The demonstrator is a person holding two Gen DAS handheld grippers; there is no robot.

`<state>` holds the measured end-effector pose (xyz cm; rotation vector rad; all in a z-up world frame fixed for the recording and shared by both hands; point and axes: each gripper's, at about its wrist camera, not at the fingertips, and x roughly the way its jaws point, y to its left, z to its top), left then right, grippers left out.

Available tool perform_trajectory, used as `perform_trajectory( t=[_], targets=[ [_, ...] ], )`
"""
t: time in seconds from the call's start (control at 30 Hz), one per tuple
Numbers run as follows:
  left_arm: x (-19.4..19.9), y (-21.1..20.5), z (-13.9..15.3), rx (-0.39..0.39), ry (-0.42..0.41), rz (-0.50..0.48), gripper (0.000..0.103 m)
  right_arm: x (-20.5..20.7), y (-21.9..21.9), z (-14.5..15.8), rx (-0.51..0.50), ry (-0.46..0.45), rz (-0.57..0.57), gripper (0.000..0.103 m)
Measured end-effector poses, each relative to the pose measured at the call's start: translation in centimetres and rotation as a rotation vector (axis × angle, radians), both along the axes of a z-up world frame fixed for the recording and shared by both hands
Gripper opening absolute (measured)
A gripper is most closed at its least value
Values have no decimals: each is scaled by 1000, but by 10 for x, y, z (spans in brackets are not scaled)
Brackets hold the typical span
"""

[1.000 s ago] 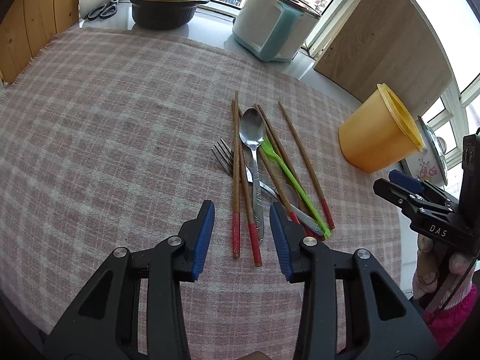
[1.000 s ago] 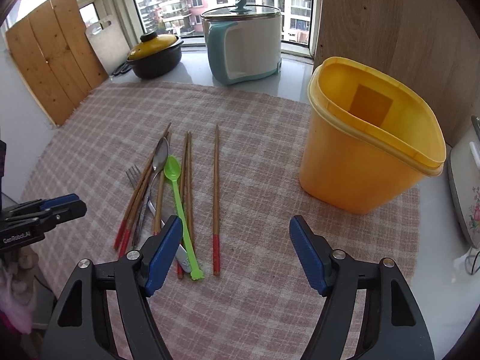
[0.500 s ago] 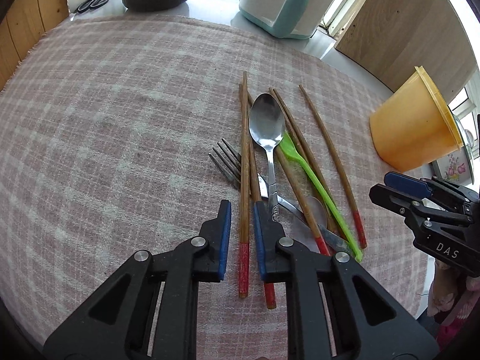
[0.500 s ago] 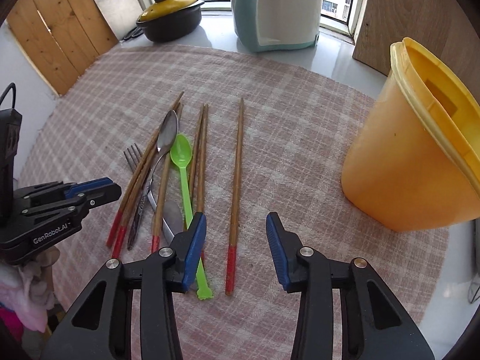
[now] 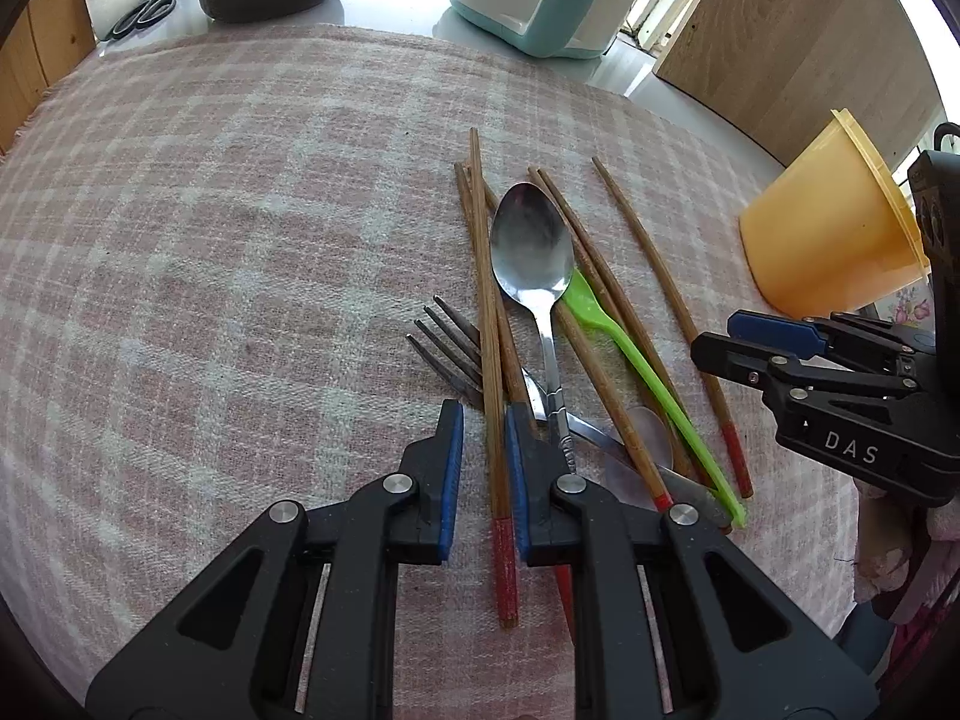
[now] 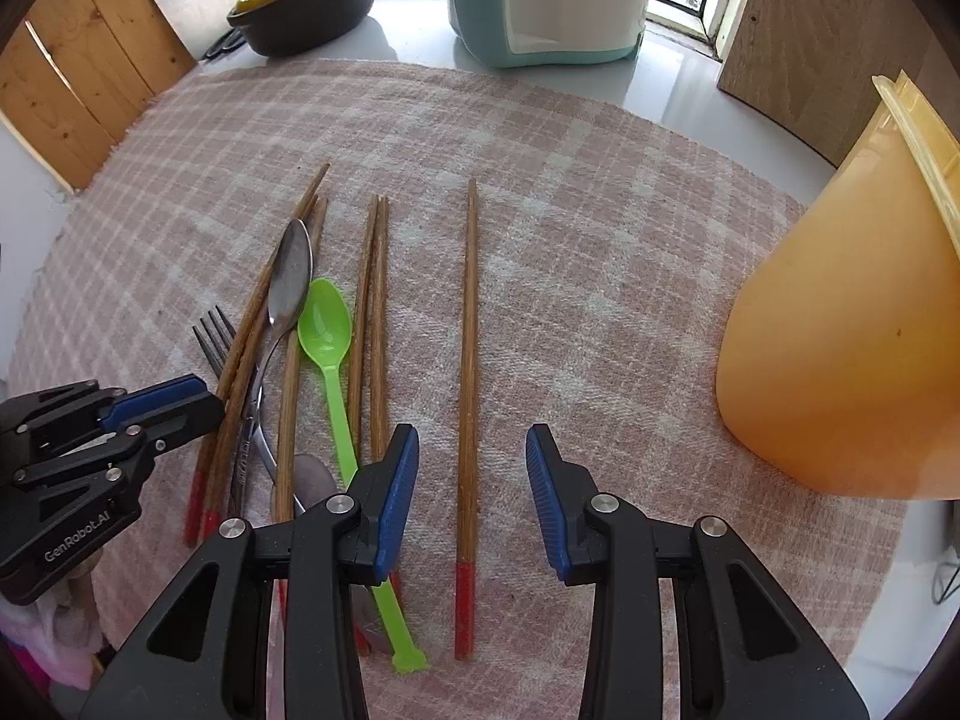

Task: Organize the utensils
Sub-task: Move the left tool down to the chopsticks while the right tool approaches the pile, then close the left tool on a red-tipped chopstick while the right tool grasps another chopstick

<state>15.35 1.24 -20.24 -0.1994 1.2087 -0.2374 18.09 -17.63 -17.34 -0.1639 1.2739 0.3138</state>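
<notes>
Several red-tipped wooden chopsticks, a steel spoon (image 5: 531, 252), a fork (image 5: 447, 348) and a green plastic spoon (image 6: 327, 330) lie in a loose pile on the checked cloth. My left gripper (image 5: 483, 420) is low over the pile, its blue pads closed narrowly around the leftmost chopstick (image 5: 489, 360), which lies on the cloth. My right gripper (image 6: 471, 456) is open and straddles a lone chopstick (image 6: 468, 360) lying apart at the right of the pile. The left gripper also shows in the right wrist view (image 6: 156, 405).
A yellow plastic tub (image 6: 852, 330) stands on the cloth at the right. A teal and white cooker (image 6: 552, 0), a dark pot with a yellow lid (image 6: 306, 6) and scissors (image 5: 144, 9) stand at the back. Wooden boards line the left edge.
Both grippers moved forward and down onto the utensils. The left jaws narrowed around the leftmost chopstick. The right jaws narrowed and came over the lone chopstick.
</notes>
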Motion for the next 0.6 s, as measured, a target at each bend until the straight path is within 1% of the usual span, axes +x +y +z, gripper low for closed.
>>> perform_trajectory(
  t=[0.07, 0.2, 0.23, 0.27, 0.3, 0.37, 0.4, 0.43, 0.47, 0.6],
  targets=[
    [2, -1, -3, 11, 10, -1, 13, 3, 3, -3, -16, 6, 4, 35],
    [5, 0, -5, 2, 8, 3, 13, 9, 8, -7, -49, 14, 20, 35],
    [6, 1, -5, -3, 7, 8, 13, 11, 10, -8, -51, 18, 25, 33],
    [7, 2, -6, -5, 5, 12, 13, 12, 11, -10, -50, 24, 32, 30],
    [8, 2, -6, -6, 5, 16, 11, 14, 12, -12, -50, 36, 38, 25],
    [8, 4, -6, -11, 4, 25, 8, 18, 14, -13, -55, 35, 43, 22],
    [8, 5, -7, -14, 4, 28, 6, 20, 15, -13, -53, 41, 47, 18],
    [8, 6, -7, -20, 4, 32, 6, 21, 15, -13, -49, 43, 48, 8],
    [7, 8, -6, -26, 5, 38, 6, 23, 15, -13, -41, 47, 50, 6],
    [1, 14, -3, -35, -6, 67, 5, 26, 16, -12, -16, 55, 51, 5]
  ],
)
